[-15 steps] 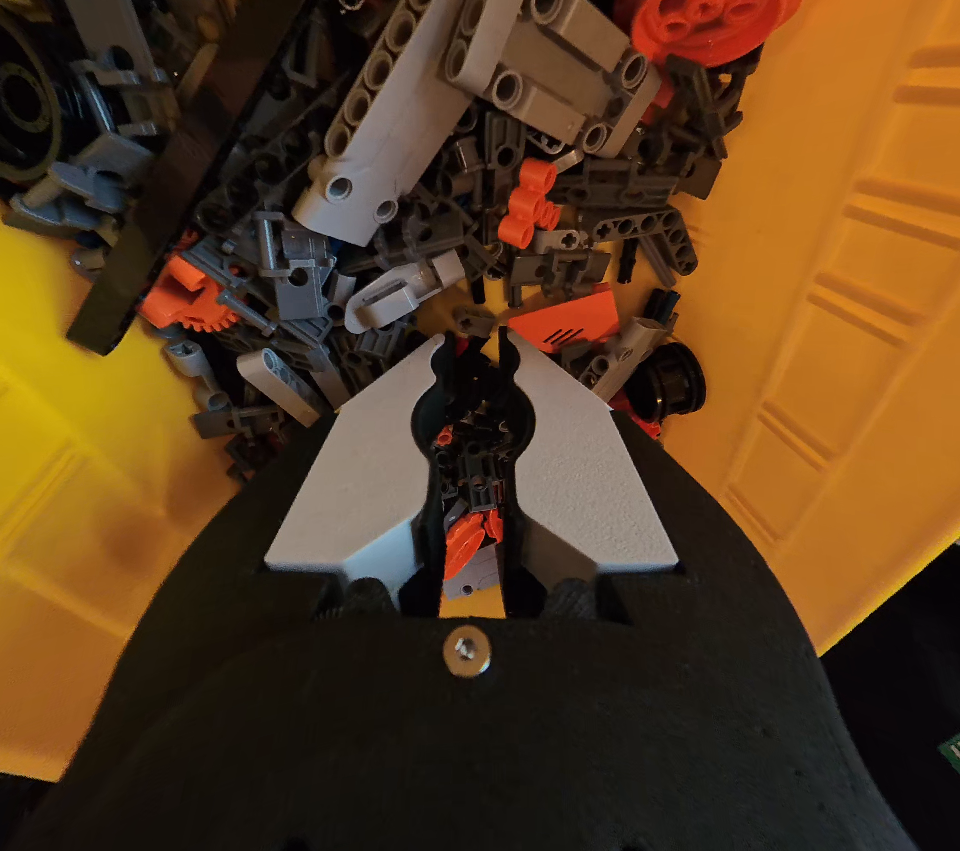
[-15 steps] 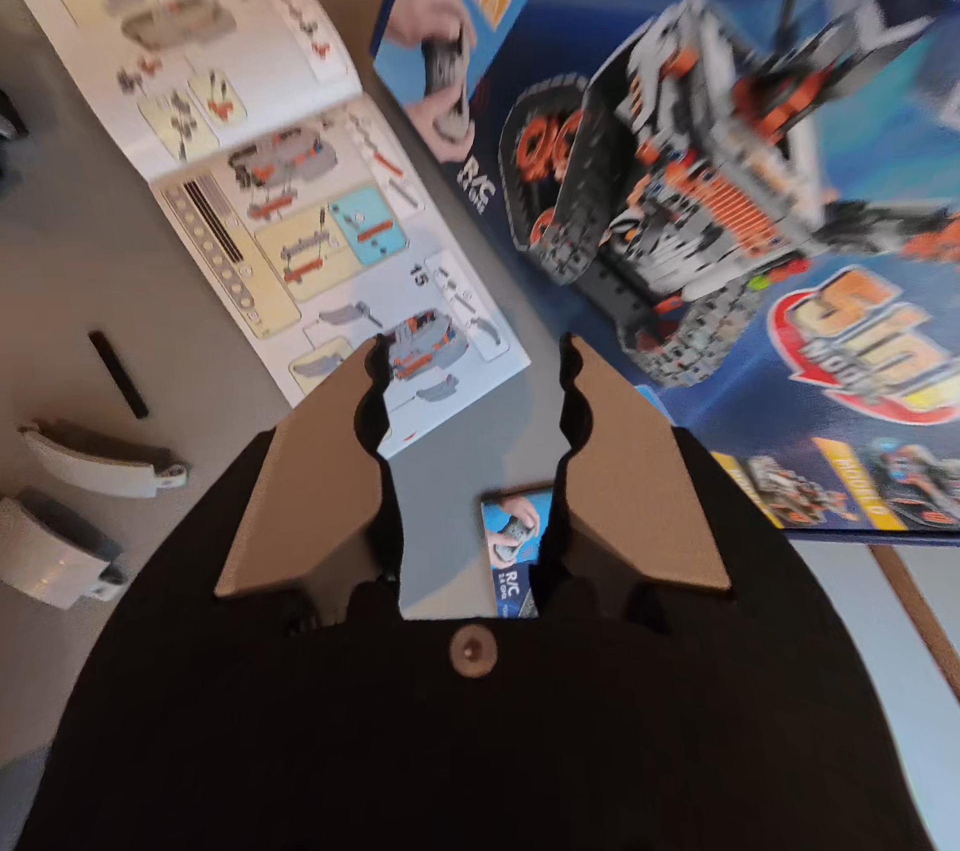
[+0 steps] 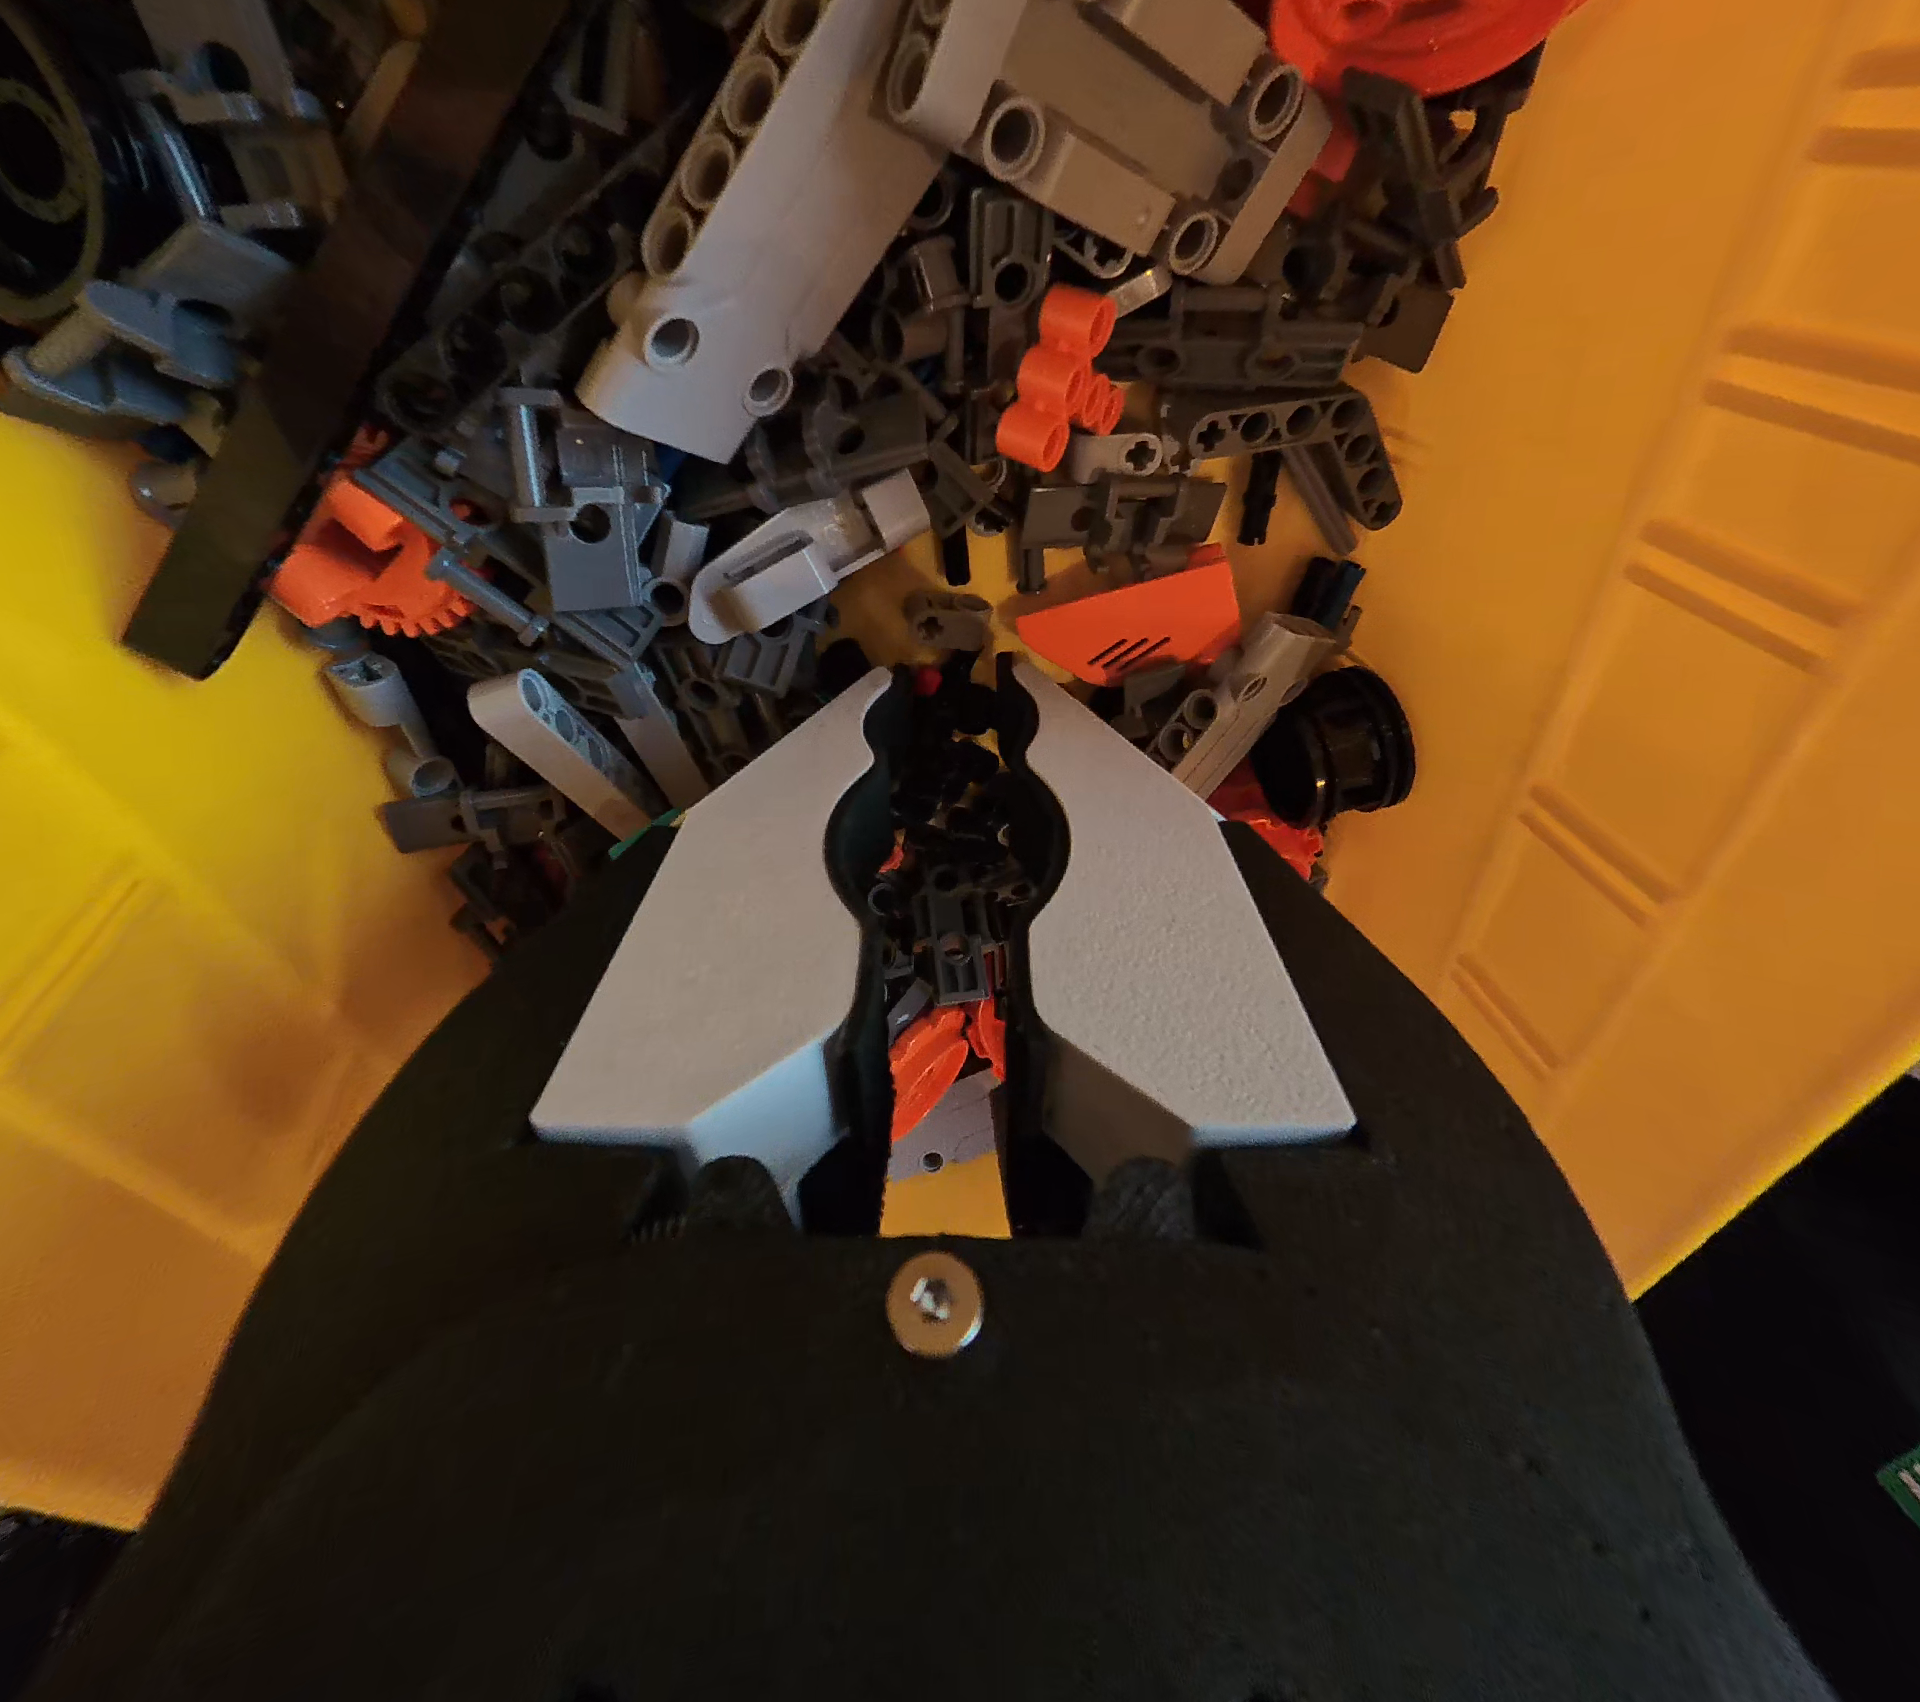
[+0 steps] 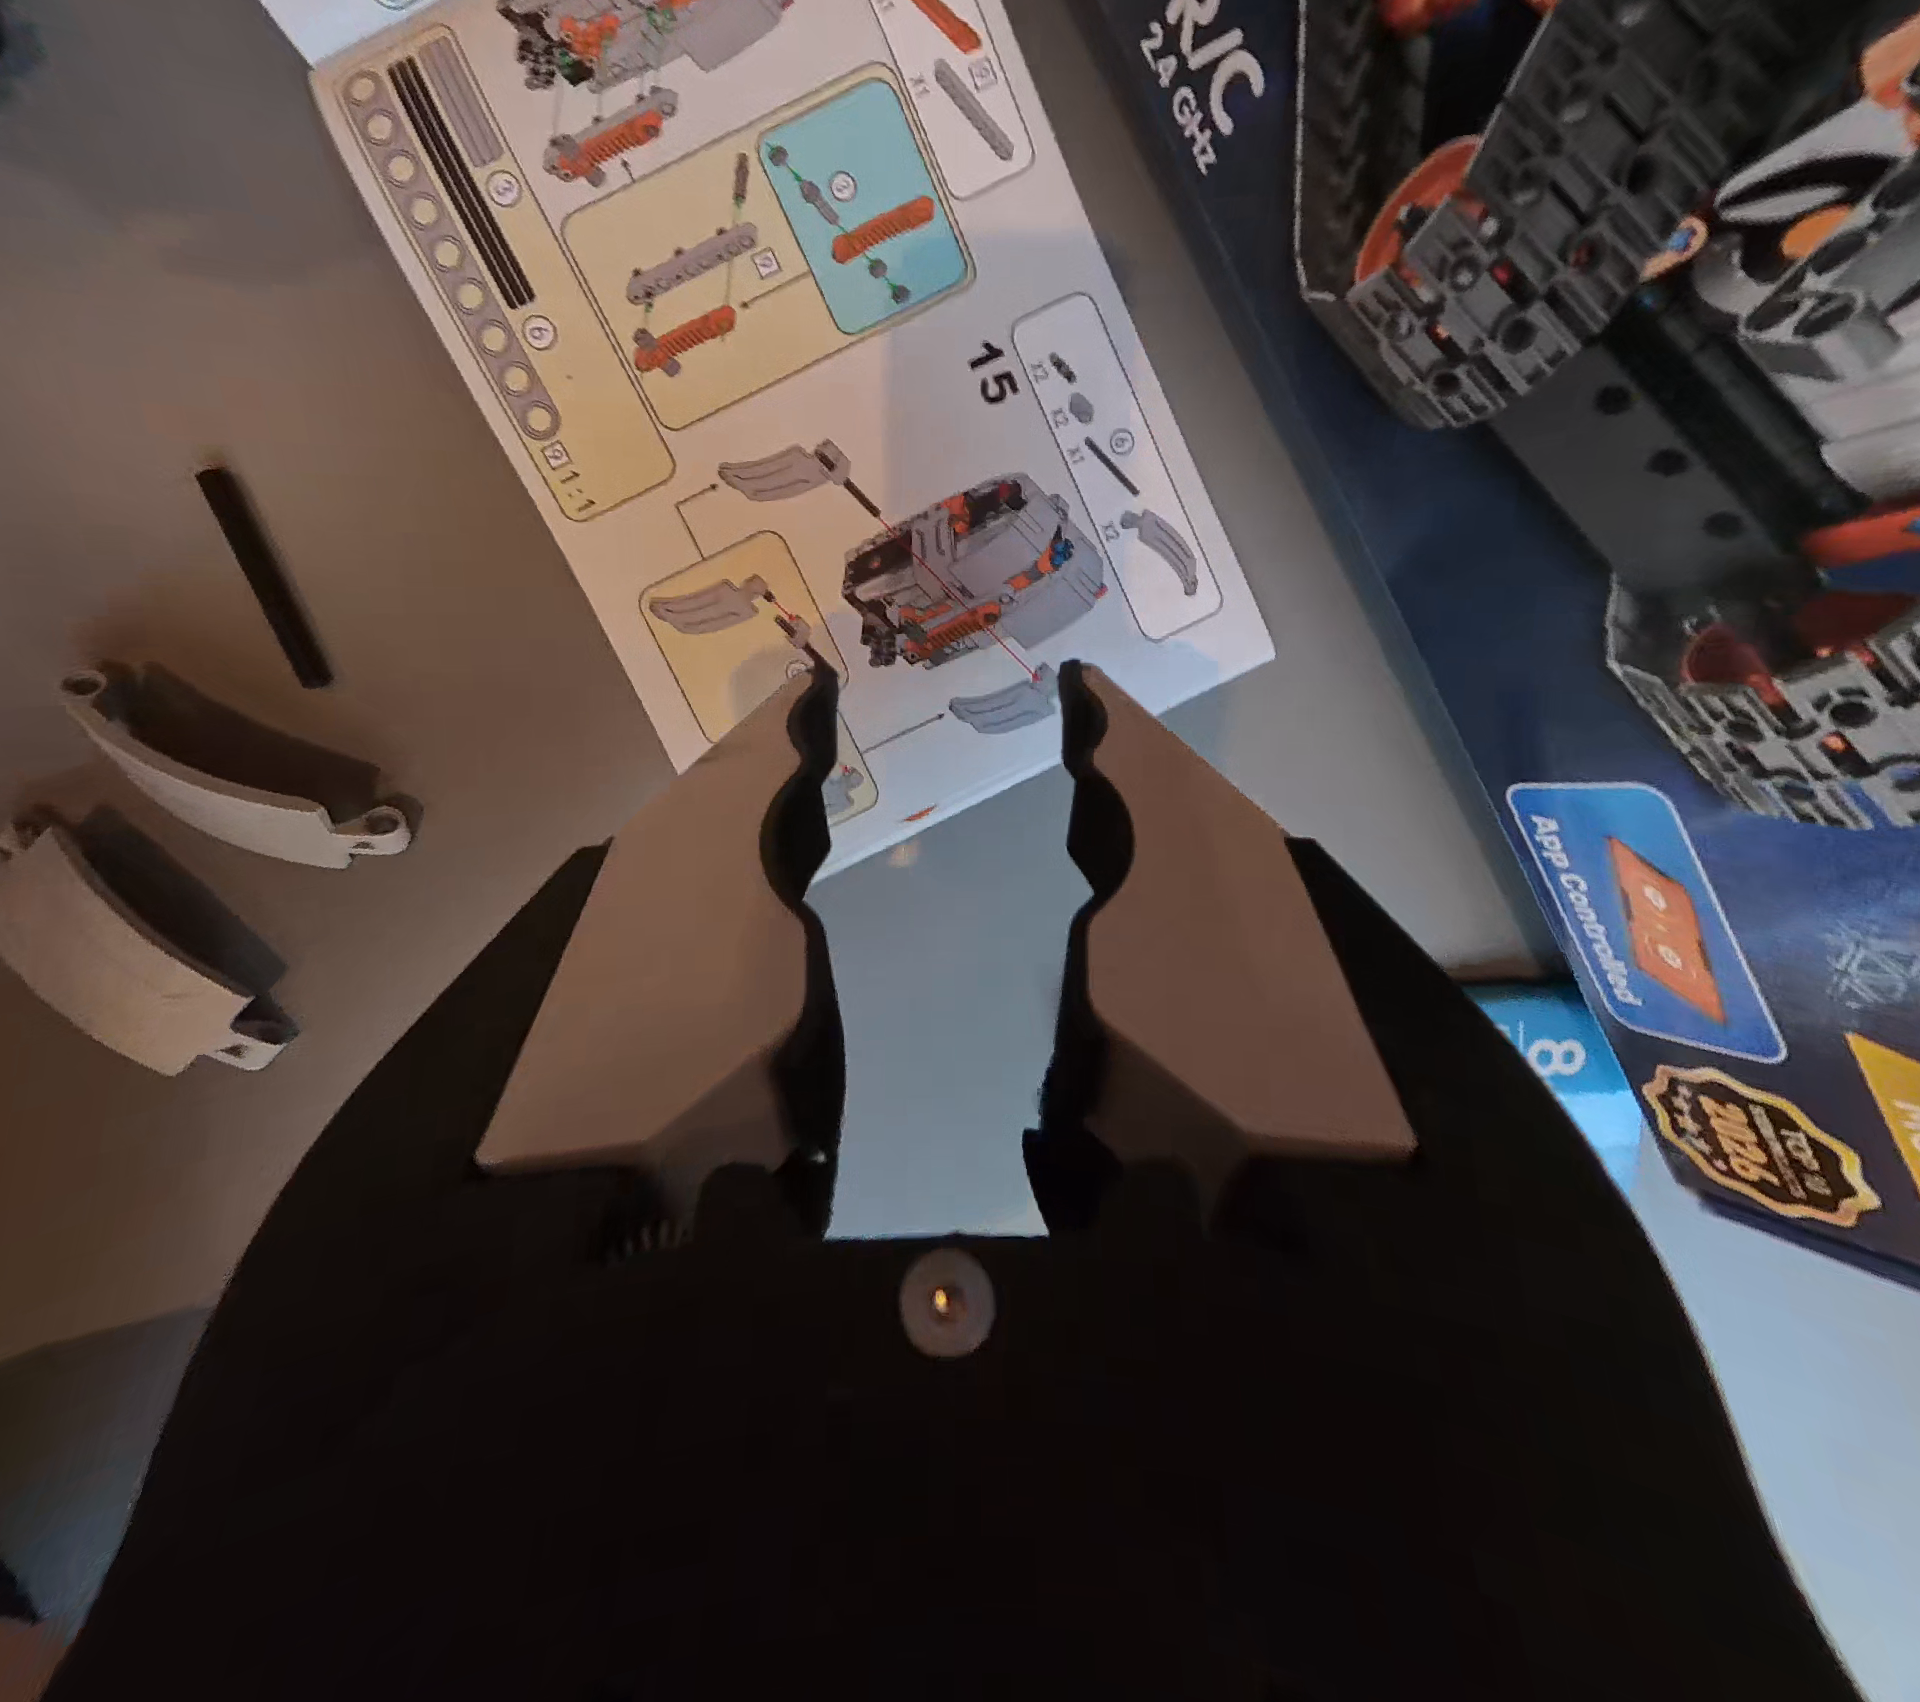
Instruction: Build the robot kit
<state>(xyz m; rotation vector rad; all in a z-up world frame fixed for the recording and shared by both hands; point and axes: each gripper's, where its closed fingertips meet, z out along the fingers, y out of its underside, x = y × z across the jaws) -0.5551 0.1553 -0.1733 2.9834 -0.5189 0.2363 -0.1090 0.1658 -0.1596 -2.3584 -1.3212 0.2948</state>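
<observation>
Between my left gripper's (image 3: pixel 951 681) nearly closed jaws lie small black pins (image 3: pixel 951 805) in a yellow bin (image 3: pixel 1621 447) — grip uncertain. Ahead of my right gripper's (image 4: pixel 945 684) open, empty jaws lies an instruction booklet (image 4: pixel 727 281); curved grey panels (image 4: pixel 223 779) rest left.

Step numbers and part counts printed on instruction booklet (image 4: pixel 727 250), 12 o'clock. Brand wording and badges on blue box (image 4: pixel 1714 977), 3 o'clock. Not transcribed.

The right gripper (image 4: pixel 945 686) hovers with jaws apart over the open instruction booklet (image 4: pixel 727 281), with two curved grey panels (image 4: pixel 223 790) and a black axle (image 4: pixel 265 577) to its left, the blue toy box (image 4: pixel 1558 302) alongside.
</observation>
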